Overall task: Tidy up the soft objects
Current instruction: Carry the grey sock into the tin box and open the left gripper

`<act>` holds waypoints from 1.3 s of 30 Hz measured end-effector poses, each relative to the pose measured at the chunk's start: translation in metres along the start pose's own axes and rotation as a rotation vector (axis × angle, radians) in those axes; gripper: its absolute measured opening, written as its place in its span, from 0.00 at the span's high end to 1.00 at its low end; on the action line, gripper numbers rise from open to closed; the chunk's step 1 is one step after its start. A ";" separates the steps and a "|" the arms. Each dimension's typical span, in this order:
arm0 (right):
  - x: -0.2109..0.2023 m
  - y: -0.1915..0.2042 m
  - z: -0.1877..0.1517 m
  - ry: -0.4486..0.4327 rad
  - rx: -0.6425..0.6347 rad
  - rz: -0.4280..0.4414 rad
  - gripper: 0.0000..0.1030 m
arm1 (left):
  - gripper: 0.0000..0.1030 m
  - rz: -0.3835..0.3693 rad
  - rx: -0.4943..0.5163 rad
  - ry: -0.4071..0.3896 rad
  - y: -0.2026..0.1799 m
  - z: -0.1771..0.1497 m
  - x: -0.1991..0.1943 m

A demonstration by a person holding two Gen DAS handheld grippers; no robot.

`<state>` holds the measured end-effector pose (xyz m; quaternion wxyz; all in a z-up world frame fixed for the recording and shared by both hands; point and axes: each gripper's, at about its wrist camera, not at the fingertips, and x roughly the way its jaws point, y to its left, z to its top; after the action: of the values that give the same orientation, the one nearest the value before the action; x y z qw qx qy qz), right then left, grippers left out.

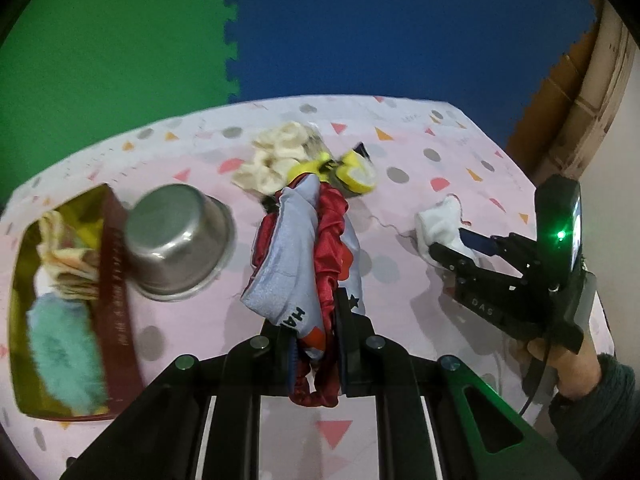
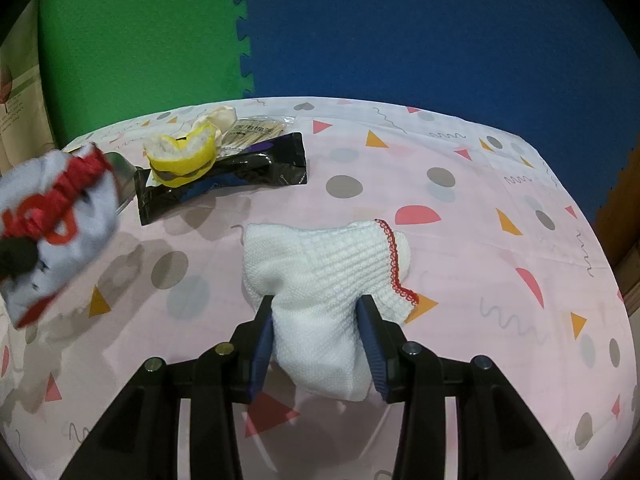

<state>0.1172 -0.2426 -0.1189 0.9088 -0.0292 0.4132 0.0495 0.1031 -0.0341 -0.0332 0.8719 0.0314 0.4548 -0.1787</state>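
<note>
The left hand-held gripper (image 1: 312,344) is clamped on a sock (image 1: 280,264) and red scrunchie (image 1: 330,248), lifted, probably bound for the box (image 1: 116,280). The right hand-held gripper (image 2: 316,344) pinches the white cloth (image 2: 324,276) on the tabletop (image 2: 480,240).

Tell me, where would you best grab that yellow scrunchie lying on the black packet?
I'd pinch the yellow scrunchie across its puffy front rim, coming down from above on the near side. It lies flat on the black packet, so only the raised, ruffled loop offers the claw something to bite. The cream scrunchie and the clear packet crowd the far side, so the near side looks freer.
</note>
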 end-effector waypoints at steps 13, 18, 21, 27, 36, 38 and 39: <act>0.000 0.000 0.000 0.000 0.001 0.000 0.59 | 0.88 0.175 -0.114 -0.066 0.084 0.009 -0.045; 0.000 0.000 0.000 0.000 0.001 0.000 0.59 | 0.88 0.279 -0.158 -0.096 0.125 0.014 -0.059; 0.000 0.000 0.001 0.000 0.000 -0.001 0.59 | 0.88 0.348 -0.190 -0.105 0.155 0.017 -0.065; 0.000 0.000 0.001 0.001 0.001 0.000 0.59 | 0.87 0.477 -0.244 -0.082 0.205 0.014 -0.061; 0.000 0.000 0.001 0.001 0.001 0.000 0.58 | 0.87 0.543 -0.293 -0.027 0.241 0.008 -0.037; 0.000 0.000 0.001 0.001 0.002 0.000 0.58 | 0.87 0.567 -0.294 -0.019 0.245 0.007 -0.031; 0.000 0.000 0.001 0.001 0.001 0.000 0.58 | 0.87 0.567 -0.291 -0.014 0.246 0.008 -0.028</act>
<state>0.1176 -0.2422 -0.1182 0.9087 -0.0287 0.4137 0.0491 0.1781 0.2023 -0.0327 0.8853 0.0306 0.4429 0.1384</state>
